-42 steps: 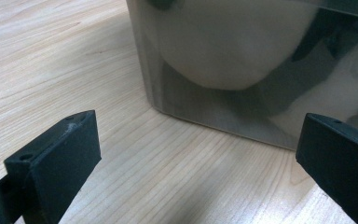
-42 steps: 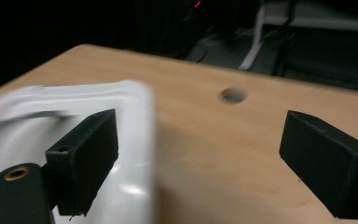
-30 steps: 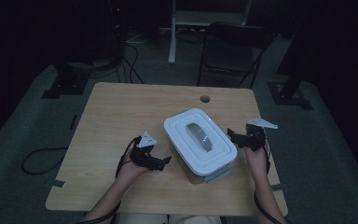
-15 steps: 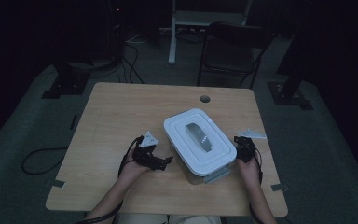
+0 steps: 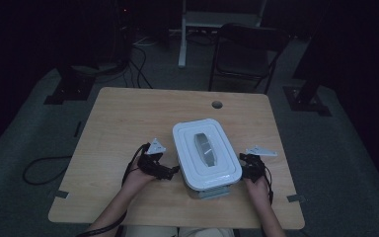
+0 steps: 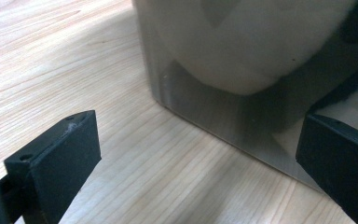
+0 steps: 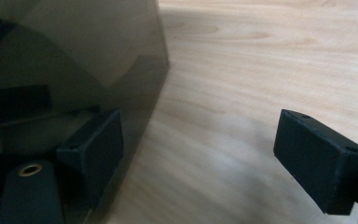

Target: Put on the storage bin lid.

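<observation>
High view, left to right. The left gripper (image 5: pixel 170 171) lies at the container's (image 5: pixel 206 150) eight o'clock, tips close against its lower left side; in the left gripper view its jaws stand apart, the box's translucent grey wall (image 6: pixel 223 116) just ahead between them and nothing clamped. The container sits near the middle of the table (image 5: pixel 128 118), toward the person's edge, its long axis running from eleven to five o'clock. It is a rectangular box with rounded corners, a white lid (image 5: pixel 187 138) with a grey recessed handle (image 5: pixel 206 148), and a smoky clear body. The right gripper (image 5: pixel 244 170) lies at the container's four o'clock, close by its near right corner; its jaws have just been closing slightly yet stand wide apart, the box wall (image 7: pixel 74 70) beside one jaw, bare table between them. Judged from this, both grippers flank the near end about equally, so a two-sided lift depends on each closing inward across the short axis.
</observation>
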`<state>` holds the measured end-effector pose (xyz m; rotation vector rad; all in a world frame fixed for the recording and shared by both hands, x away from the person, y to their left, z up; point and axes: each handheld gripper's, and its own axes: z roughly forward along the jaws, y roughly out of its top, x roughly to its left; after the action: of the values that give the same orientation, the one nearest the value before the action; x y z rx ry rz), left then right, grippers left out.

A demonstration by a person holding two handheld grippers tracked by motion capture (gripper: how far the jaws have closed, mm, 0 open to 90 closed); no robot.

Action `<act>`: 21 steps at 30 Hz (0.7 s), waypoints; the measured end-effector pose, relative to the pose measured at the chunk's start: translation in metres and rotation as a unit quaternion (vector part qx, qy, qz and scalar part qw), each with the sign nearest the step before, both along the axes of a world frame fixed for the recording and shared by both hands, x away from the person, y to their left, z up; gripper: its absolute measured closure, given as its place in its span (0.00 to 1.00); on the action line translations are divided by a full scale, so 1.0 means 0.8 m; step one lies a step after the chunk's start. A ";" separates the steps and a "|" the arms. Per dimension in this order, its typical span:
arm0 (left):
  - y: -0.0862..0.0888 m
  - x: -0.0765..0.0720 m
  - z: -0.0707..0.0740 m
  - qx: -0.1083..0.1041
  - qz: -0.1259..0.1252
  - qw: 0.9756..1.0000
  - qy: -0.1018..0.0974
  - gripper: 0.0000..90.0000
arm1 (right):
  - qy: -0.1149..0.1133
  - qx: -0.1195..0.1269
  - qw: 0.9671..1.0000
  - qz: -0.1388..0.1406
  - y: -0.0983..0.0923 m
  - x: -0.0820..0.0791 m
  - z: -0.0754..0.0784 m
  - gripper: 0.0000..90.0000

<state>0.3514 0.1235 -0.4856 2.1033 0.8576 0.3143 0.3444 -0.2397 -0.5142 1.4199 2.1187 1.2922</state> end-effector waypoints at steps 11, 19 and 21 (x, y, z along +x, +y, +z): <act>0.028 0.005 0.004 -0.008 0.035 0.999 -0.002 0.01 | 0.002 -0.010 1.000 0.023 0.026 -0.017 0.008 0.19; 0.048 0.004 0.018 -0.013 0.051 0.999 -0.005 0.01 | 0.004 -0.005 1.000 0.016 0.030 -0.014 0.017 0.14; 0.056 0.002 0.032 -0.022 0.057 0.998 -0.013 0.01 | -0.013 0.000 1.000 -0.008 0.022 -0.010 0.034 0.14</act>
<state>0.3530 0.1686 -0.4603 2.0103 0.9641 0.3784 0.3361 -0.2221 -0.4867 1.4085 2.0877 1.2970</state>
